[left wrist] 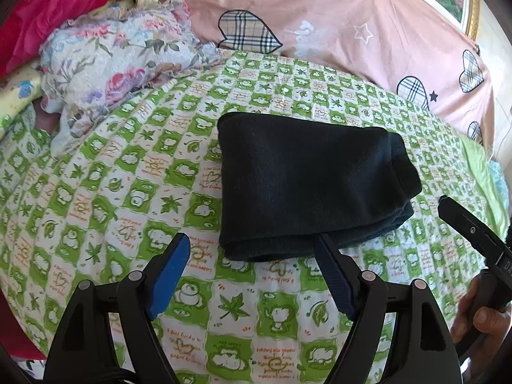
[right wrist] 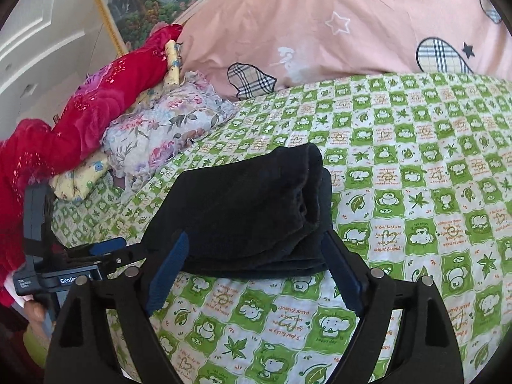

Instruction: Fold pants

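Observation:
The black pants (left wrist: 307, 182) lie folded into a compact stack on the green patterned bedsheet (left wrist: 128, 166). My left gripper (left wrist: 252, 243) is open and empty, its blue-padded fingers just short of the stack's near edge. In the right wrist view the pants (right wrist: 249, 204) show their layered edges on the right side. My right gripper (right wrist: 252, 240) is open, its fingers spread at the stack's near edge, holding nothing. The right gripper also shows at the right of the left wrist view (left wrist: 473, 230), and the left one at the left of the right wrist view (right wrist: 105, 249).
A pink quilt with plaid hearts (left wrist: 352, 25) lies along the far side. A floral cloth (left wrist: 121, 64) and red fabric (left wrist: 57, 9) are piled at the far left. A framed picture (right wrist: 153, 0) hangs on the wall behind.

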The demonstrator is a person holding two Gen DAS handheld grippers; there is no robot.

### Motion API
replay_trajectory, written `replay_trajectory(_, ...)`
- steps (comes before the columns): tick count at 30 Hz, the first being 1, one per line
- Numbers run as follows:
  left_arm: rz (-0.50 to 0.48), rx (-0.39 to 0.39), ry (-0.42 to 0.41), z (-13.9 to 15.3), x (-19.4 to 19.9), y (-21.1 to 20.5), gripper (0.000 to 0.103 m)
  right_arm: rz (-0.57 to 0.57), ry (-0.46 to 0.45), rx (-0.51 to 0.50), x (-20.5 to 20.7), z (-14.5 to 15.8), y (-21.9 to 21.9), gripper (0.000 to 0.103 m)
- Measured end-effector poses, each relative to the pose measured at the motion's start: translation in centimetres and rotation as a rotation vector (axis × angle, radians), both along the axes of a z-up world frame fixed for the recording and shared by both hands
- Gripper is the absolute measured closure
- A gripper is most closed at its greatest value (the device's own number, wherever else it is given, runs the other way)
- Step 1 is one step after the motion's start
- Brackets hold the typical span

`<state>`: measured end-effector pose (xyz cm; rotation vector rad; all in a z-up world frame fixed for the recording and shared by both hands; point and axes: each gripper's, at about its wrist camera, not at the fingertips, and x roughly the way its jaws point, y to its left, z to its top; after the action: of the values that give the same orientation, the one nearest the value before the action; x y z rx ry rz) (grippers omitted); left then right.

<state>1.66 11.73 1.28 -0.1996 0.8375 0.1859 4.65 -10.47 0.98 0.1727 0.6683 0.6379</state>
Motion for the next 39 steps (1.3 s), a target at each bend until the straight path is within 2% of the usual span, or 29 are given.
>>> replay_trajectory(4, 0.012, 0.028, -0.008, 0.0, -0.7, -0.2, 0.022, 0.002, -0.064, -0.073, -1.4, 0.1, 0.8, 0.016)
replay_trajectory(10, 0.041, 0.072, -0.010, -0.1, -1.1, -0.4, 0.020, 0.031, -0.101, -0.122, -2.6, -0.1, 2.0, 0.006)
replay_trajectory(17, 0.042, 0.116, -0.010, -0.5, -1.3, -1.0, 0.020, 0.041, -0.149, -0.205, -3.6, -0.7, 3.3, 0.002)
replay_trajectory(39, -0.026, 0.146, -0.022, -2.9, -0.7, -2.5, 0.018, 0.056, -0.114, -0.198, -2.8, -2.9, 4.0, 0.001)
